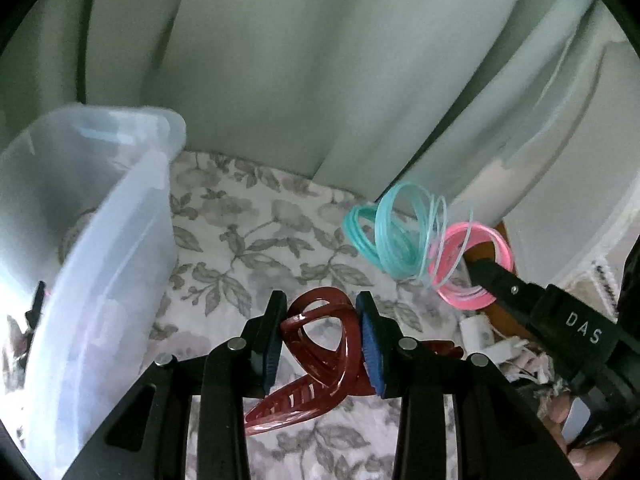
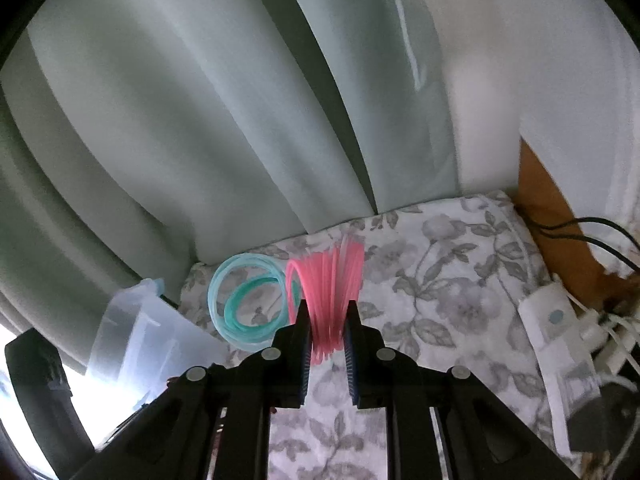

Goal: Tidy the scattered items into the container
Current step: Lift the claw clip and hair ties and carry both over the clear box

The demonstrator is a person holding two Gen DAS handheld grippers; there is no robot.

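Observation:
My left gripper (image 1: 322, 312) is shut on a dark red hair claw clip (image 1: 316, 356), held above the floral cloth. The clear plastic container (image 1: 120, 240) stands just to its left; it also shows in the right wrist view (image 2: 136, 332). My right gripper (image 2: 327, 312) is shut on the pink end of a spring coil toy (image 2: 332, 292), lifted off the cloth. The coil's teal end (image 2: 248, 300) hangs to the left. In the left wrist view the coil (image 1: 400, 240) and the right gripper (image 1: 486, 276) are at the right.
A floral cloth (image 2: 440, 300) covers the surface. Pale curtains (image 2: 200, 120) hang right behind it. A white power strip with plugs and cables (image 2: 560, 332) lies at the right, by a brown wooden edge (image 2: 548, 216). A dark object (image 2: 36, 380) sits far left.

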